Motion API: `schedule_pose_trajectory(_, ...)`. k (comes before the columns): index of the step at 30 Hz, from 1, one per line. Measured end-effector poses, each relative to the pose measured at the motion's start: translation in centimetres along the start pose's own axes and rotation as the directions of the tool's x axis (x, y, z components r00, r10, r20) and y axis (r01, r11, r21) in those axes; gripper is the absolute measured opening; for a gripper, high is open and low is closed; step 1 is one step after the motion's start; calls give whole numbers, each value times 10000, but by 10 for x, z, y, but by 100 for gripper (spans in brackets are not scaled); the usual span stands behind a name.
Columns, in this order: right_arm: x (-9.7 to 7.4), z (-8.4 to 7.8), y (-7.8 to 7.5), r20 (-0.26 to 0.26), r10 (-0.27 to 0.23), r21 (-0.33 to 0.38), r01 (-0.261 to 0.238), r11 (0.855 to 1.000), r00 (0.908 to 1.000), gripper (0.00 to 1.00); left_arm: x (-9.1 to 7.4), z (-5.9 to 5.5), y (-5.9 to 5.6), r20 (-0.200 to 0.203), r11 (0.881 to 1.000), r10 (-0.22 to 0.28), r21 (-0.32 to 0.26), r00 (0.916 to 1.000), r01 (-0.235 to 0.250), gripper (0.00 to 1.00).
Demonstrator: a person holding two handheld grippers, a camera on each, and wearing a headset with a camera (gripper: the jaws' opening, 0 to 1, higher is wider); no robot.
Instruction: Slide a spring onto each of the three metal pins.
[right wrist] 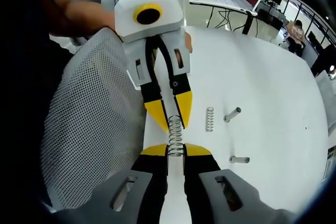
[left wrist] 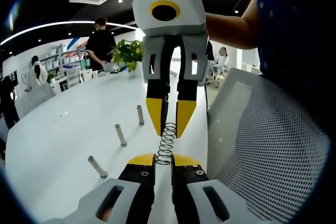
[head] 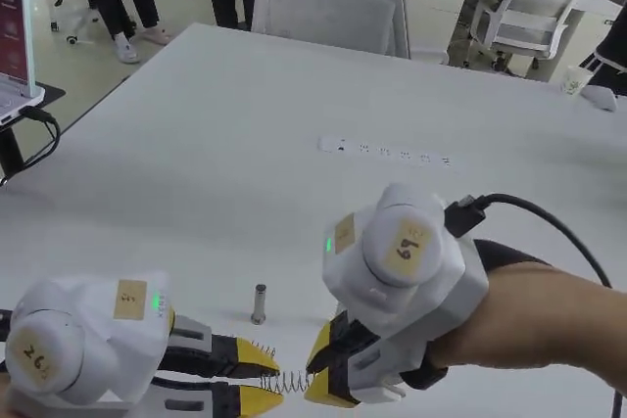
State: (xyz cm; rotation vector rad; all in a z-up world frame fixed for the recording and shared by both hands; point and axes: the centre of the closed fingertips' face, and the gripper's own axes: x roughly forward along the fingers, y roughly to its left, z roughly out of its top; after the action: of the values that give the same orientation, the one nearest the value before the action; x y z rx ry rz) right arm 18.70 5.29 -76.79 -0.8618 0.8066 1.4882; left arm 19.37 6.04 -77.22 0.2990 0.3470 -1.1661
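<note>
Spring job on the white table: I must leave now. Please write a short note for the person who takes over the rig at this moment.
Left gripper: tongs shut on one end of a thin silver coil spring, held in the air above the white table.
Right gripper: tongs shut on the other end of it.
Pins: two short grey metal pins stand bare on the table.
Done: a second coil spring stands upright in line with them, apparently over the third pin; please check it.
To do: slide the held spring onto a bare pin, then another spring onto the last pin.
</note>
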Motion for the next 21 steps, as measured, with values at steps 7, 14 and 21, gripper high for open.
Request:
schedule_pose_trajectory(7, -10, 10, -2, 383, -50, 39, 48, 10000, 9993, 8, 1, 2, 1, 80, 10000, 26, 85, 10000, -27, 3)
schedule_pose_trajectory(14, -18, 28, -2, 1089, 1, 237, -27, 9997, 9941, 8, 2, 6, 3, 277, 9999, 81, 94, 9996, -84, 3)
schedule_pose_trajectory(21, -18, 35, -2, 1007, -28, 65, 22, 10000, 9949, 8, 1, 8, 4, 315, 10000, 73, 20, 9995, -74, 2)
